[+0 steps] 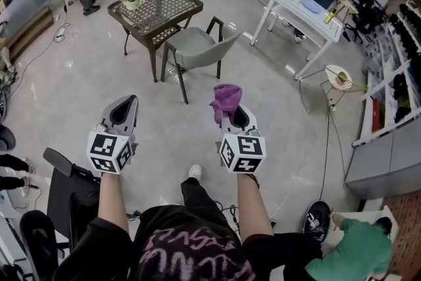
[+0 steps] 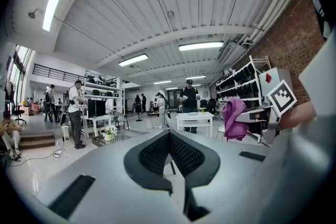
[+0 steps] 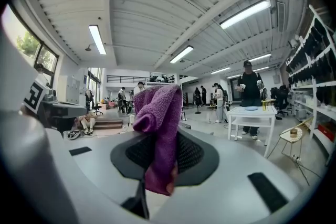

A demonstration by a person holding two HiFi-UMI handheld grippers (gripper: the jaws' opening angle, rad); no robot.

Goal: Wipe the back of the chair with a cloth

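Note:
The grey chair (image 1: 196, 48) with black legs stands on the floor ahead of me, beside a wicker-top table (image 1: 156, 6). Its backrest (image 1: 222, 48) is on the right side, facing a white table. My right gripper (image 1: 228, 110) is shut on a purple cloth (image 1: 225, 99), which bunches above the jaws and hangs down between them (image 3: 157, 113). The cloth also shows at the right of the left gripper view (image 2: 232, 118). My left gripper (image 1: 129, 100) is held level with the right one, jaws closed together with nothing in them (image 2: 169, 132). Both grippers are well short of the chair.
A white table (image 1: 301, 8) with a person behind it stands at the far right, and a small wire side table (image 1: 339, 78) is nearer. Shelving (image 1: 395, 69) runs along the right wall. An office chair (image 1: 62, 197) is at my left, and a crouching person (image 1: 358, 250) at lower right.

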